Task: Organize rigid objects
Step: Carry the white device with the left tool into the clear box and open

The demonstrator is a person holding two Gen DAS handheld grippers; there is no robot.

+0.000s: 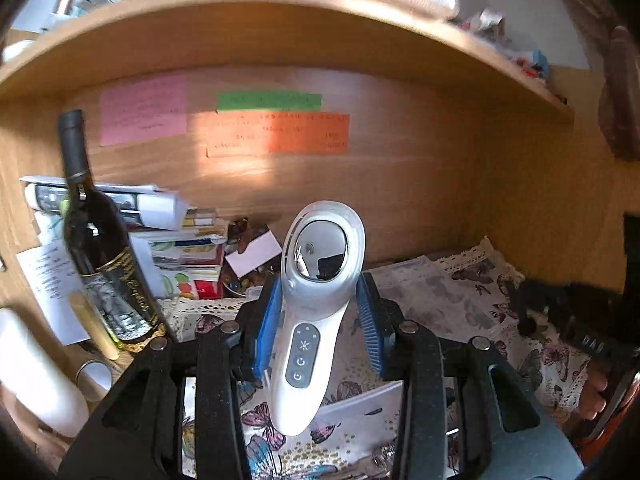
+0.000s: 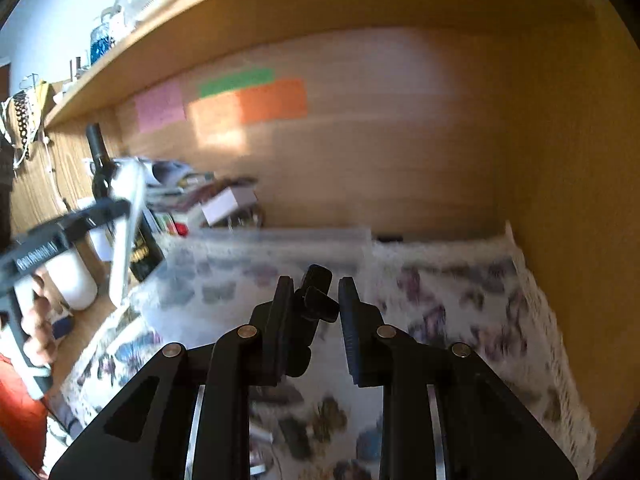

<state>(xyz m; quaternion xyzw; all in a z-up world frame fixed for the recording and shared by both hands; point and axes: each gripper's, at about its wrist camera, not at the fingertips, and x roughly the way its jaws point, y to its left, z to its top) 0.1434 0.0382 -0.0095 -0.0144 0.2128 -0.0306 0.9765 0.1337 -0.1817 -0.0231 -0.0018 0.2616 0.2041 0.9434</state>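
Above butterfly cloth [image 1: 460, 300], L gripper [image 1: 318, 320] fingers are clamping white handheld device [image 1: 316, 292] upright; R gripper [image 2: 312, 304] fingers are pinching small black part [image 2: 316, 296]. Wine bottle [image 1: 100, 248] standing at left.

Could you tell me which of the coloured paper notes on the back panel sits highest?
The green strip; it sits above the orange note, while the pink note hangs left.
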